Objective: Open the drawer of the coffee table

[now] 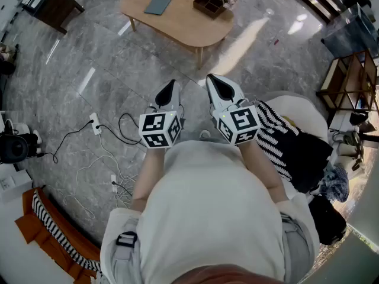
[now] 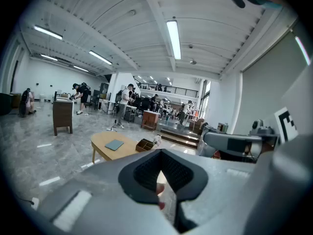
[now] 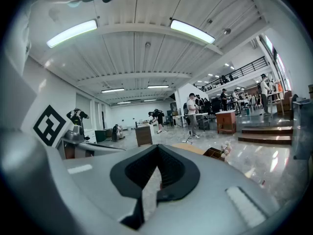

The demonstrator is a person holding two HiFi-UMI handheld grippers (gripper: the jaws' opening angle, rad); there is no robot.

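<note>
We're standing back from the coffee table [image 1: 183,25], which sits well ahead of both claws, and no drawer front shows from here. Left claw [image 1: 168,94] and right claw [image 1: 218,89] hang side by side, each pinched fully together on nothing. Reckon the approach hasn't begun: next we'd walk up, find the drawer pull and spread one claw for it. A brown tray [image 1: 208,2] and grey pad [image 1: 159,5] lie on the tabletop, beyond the claws.
</note>
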